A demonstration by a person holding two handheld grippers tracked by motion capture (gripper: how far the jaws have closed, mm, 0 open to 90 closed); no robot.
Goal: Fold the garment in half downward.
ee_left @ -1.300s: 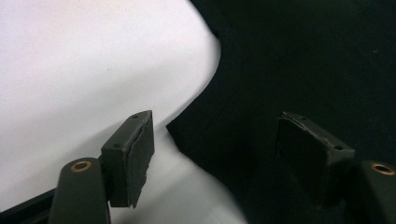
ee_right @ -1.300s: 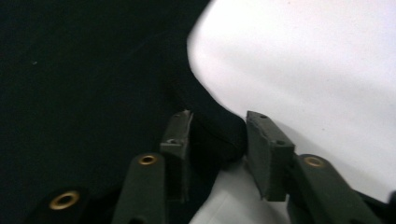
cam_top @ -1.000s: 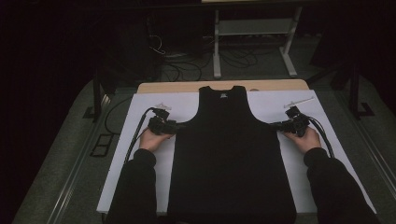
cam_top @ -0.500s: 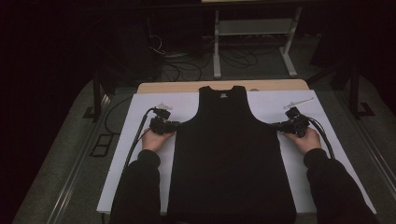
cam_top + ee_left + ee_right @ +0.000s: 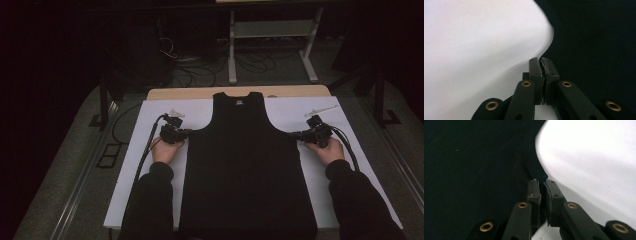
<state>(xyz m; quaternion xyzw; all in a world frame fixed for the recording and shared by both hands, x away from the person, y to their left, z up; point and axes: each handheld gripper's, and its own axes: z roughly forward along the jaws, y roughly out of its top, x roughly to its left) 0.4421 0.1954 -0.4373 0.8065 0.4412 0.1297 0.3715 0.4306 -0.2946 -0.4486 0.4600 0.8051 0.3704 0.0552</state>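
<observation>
A black sleeveless top (image 5: 245, 165) lies flat, neck away from me, on a white sheet (image 5: 150, 115). My left gripper (image 5: 189, 132) lies at the top's left side just under the armhole. Its jaws have just been closing and now stand pressed together (image 5: 540, 60) on the hem of the top (image 5: 594, 37). My right gripper (image 5: 292, 135) lies at the matching spot on the right side. It is shut (image 5: 541, 180), and a small fold of the black cloth (image 5: 474, 157) is pinched between its tips. Both hands rest on the sheet.
The sheet covers a wooden table whose far edge (image 5: 240, 92) shows behind the neck. Two small pale objects (image 5: 176, 113) (image 5: 320, 108) lie on the sheet beyond the grippers. Cables (image 5: 190, 75) and a metal stand (image 5: 270, 30) are on the floor behind.
The left hand has shifted slightly at the top's left side. The right hand and the top have stayed where they were.
</observation>
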